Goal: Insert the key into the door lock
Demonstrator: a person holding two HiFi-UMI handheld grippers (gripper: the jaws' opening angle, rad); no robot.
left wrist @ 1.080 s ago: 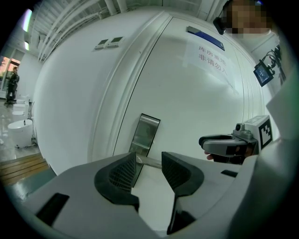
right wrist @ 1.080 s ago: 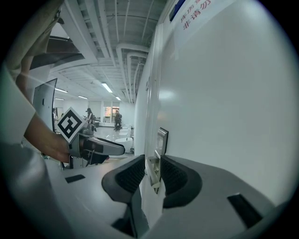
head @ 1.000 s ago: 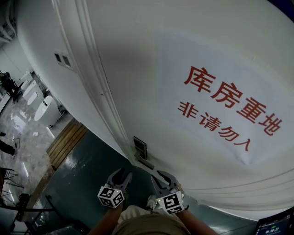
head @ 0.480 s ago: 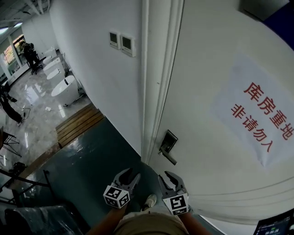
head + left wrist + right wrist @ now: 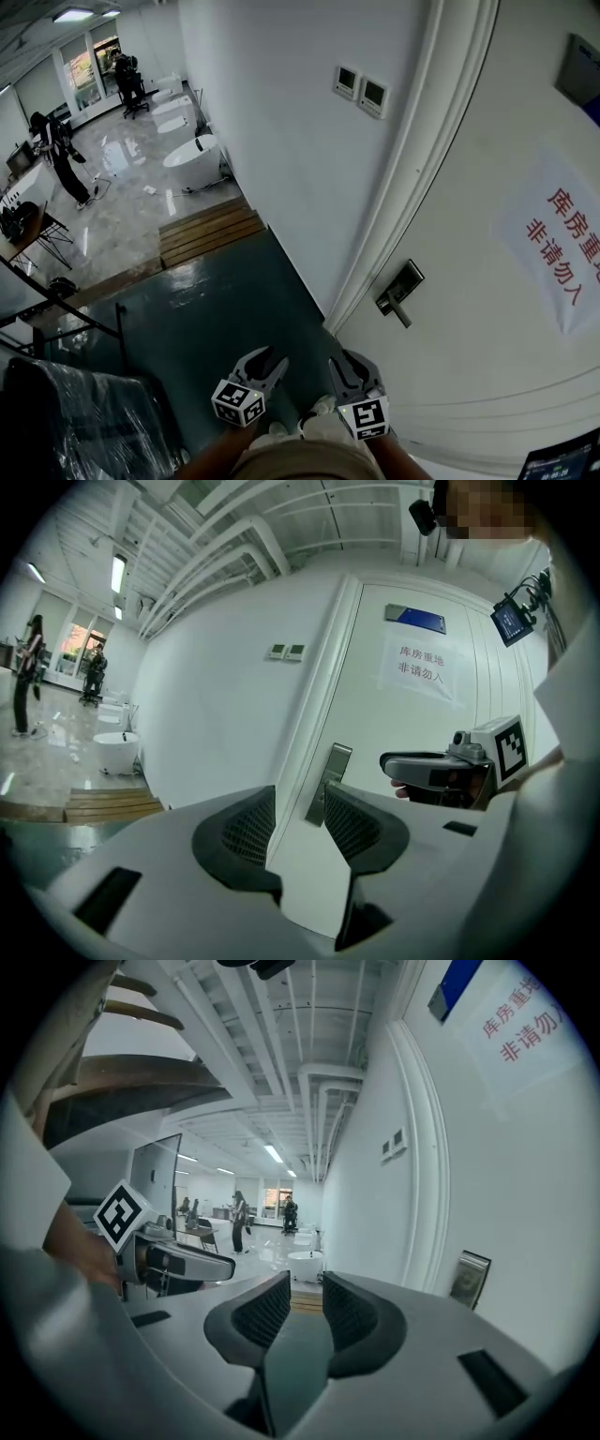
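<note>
Hanging low before the person, the left gripper (image 5: 266, 360) and right gripper (image 5: 349, 364) sit side by side, well apart from the door lock (image 5: 403, 281) on the white door (image 5: 487, 366). Each claw is narrowly parted and holds nothing. The left gripper view shows only the distant lock plate through its gap, and the right gripper view shows only the far room.

No key appears in any view, which I judge to be the main hazard: if either claw reaches for the lock now, it arrives with nothing to insert. A second risk is the lever handle (image 5: 397, 312), which juts out below the plate and could catch a jaw that approaches from low down. The keyhole is too small to make out, so a key brought in blind could scrape the plate or jam at an angle. The left gripper faces the lock, while the right one points away along the wall and would need turning first.

Counts:
- 2 grippers, 0 keys seen
- 1 door, 1 lock plate, 1 lever handle
- 1 paper sign (image 5: 561, 248) with red characters
- 2 wall panels (image 5: 347, 82) (image 5: 374, 94)
- 2 people in the far hall, 1 person (image 5: 54, 150) being the nearer
</note>
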